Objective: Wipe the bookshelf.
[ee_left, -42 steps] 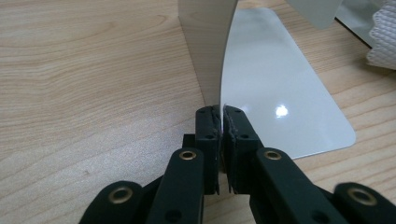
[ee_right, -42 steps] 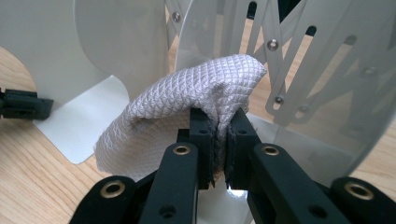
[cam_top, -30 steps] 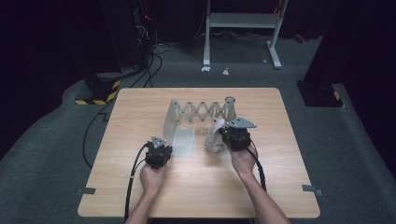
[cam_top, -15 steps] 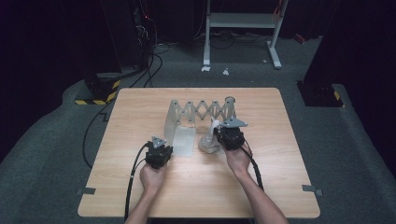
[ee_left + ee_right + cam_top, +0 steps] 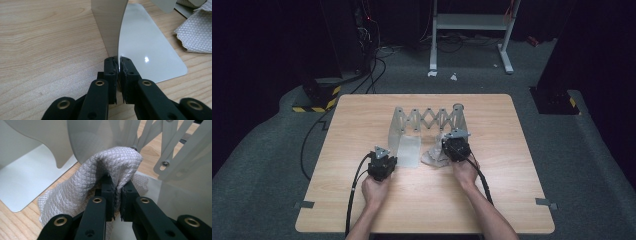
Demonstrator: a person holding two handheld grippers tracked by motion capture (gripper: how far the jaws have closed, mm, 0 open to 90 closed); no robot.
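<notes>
The left hand-held gripper [image 5: 117, 62] was closed on the base plate edge of the grey rack [image 5: 427, 120] on the surface [image 5: 512, 190]. The right hand-held gripper [image 5: 118, 188] pinched the quilted cloth [image 5: 82, 190] beside the rack.

Overhead light falls on the table [image 5: 362, 125]; surroundings stay near black. High view soft and low in detail. A glare spot sits on the glossy grey plate [image 5: 150, 50]. Both gripper views blur toward the far background.
</notes>
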